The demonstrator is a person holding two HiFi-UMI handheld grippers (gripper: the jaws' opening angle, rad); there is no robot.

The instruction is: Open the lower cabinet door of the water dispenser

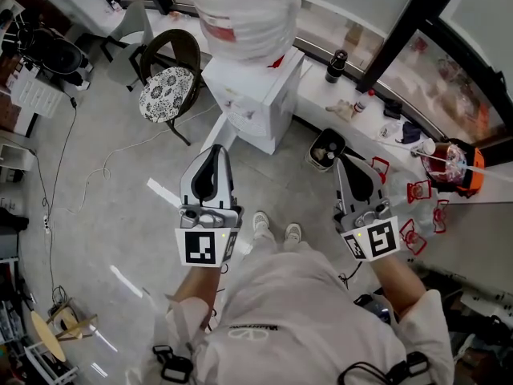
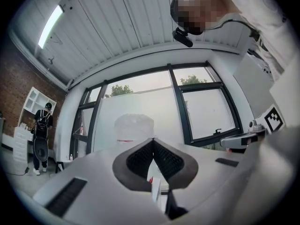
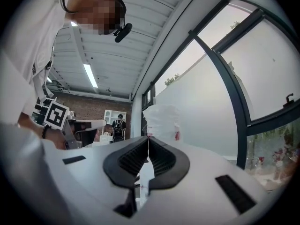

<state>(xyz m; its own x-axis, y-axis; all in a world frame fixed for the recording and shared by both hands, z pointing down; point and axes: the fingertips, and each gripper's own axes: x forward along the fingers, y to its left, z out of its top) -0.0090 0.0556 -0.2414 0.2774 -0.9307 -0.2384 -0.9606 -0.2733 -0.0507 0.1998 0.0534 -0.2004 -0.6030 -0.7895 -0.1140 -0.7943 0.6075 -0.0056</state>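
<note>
The left gripper's (image 2: 152,139) fingers (image 2: 137,161) are closed, their dark ribbed pads meeting tip to tip. The right gripper's (image 3: 148,137) fingers (image 3: 165,162) are pressed together the same way. Both grippers point roughly level toward the water dispenser (image 1: 258,95), a white box standing on the floor (image 1: 120,215) against the window ledge (image 1: 319,91). It is a short way ahead of both grippers and touched by neither. Its big clear water bottle (image 1: 244,6) rises just above the fingertips in each gripper view (it sits on the dispenser's top). From the steep head view the lower cabinet door cannot be told apart on the dispenser's front face.

A chair (image 1: 167,93) with a patterned cushion stands just beside the dispenser on its left. A small dark bin (image 1: 326,149) sits on the floor at the dispenser's right corner, just ahead of the right gripper. A dark bottle (image 1: 337,65) stands on the ledge, and a pale cable (image 1: 104,171) snakes over the floor at left. The person's shoes (image 1: 260,221) show between the two grippers.
</note>
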